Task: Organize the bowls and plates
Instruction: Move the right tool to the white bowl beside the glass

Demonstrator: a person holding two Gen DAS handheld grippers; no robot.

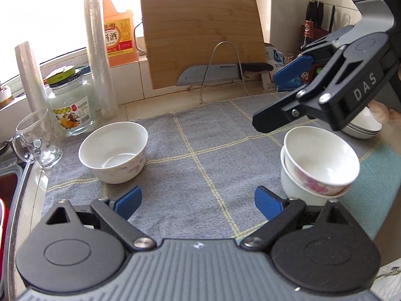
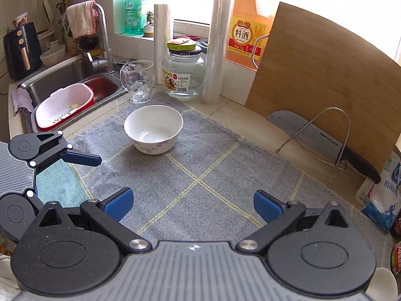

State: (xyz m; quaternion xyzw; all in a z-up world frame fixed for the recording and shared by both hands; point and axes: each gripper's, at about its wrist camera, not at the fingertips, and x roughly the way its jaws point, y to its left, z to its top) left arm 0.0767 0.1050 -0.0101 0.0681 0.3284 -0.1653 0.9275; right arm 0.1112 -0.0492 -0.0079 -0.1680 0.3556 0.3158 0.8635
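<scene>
1. A white bowl (image 1: 114,152) is sitting alone on the left part of the grey checked towel (image 1: 200,150), near a glass mug (image 1: 37,140) and a glass jar (image 1: 71,105).
2. Two stacked bowls (image 1: 318,165), the upper one tilted, are resting on the towel's right side; more white dishes (image 1: 363,125) are lying just beyond them.
3. The left gripper (image 1: 198,199) is hovering over the near towel, jaws standing wide apart, nothing between them.
4. The right gripper (image 2: 193,202) is hanging above the towel, jaws spread wide and empty.
5. A wooden cutting board (image 1: 203,37) and a knife (image 1: 215,74) are leaning at the far wall.
</scene>
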